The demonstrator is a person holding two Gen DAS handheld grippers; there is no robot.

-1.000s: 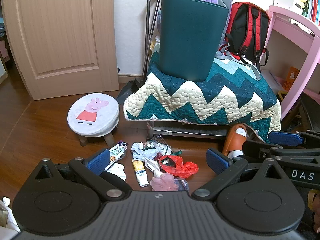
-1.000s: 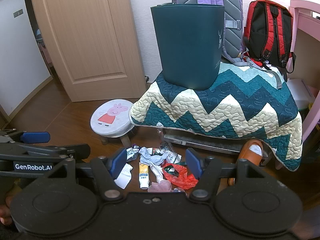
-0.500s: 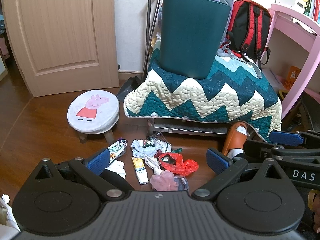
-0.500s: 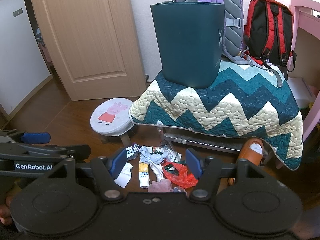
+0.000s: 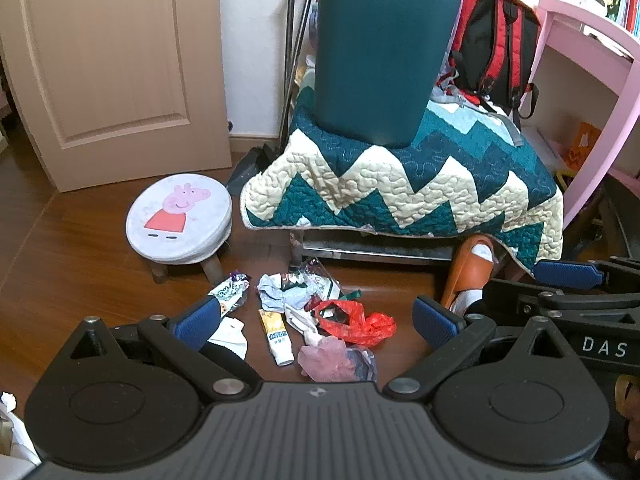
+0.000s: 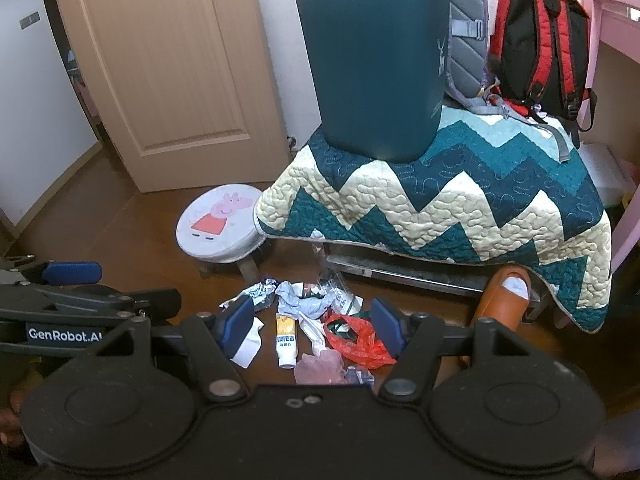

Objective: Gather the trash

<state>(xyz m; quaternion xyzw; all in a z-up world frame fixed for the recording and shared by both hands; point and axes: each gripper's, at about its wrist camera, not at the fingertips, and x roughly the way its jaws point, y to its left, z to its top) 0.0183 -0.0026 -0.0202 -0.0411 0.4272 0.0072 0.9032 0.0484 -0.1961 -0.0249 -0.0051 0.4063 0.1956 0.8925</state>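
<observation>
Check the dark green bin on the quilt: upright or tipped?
Upright. The dark green bin stands on its narrower base on the zigzag quilt, rim on top; its contents cannot be seen.

Child's bedroom: cartoon stool (image 5: 179, 218), backpacks (image 6: 540, 46), quilt (image 5: 400, 184).

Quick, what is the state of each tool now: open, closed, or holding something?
Left tool: open, holding nothing, above the trash pile on the floor.
Right tool: open, holding nothing.
</observation>
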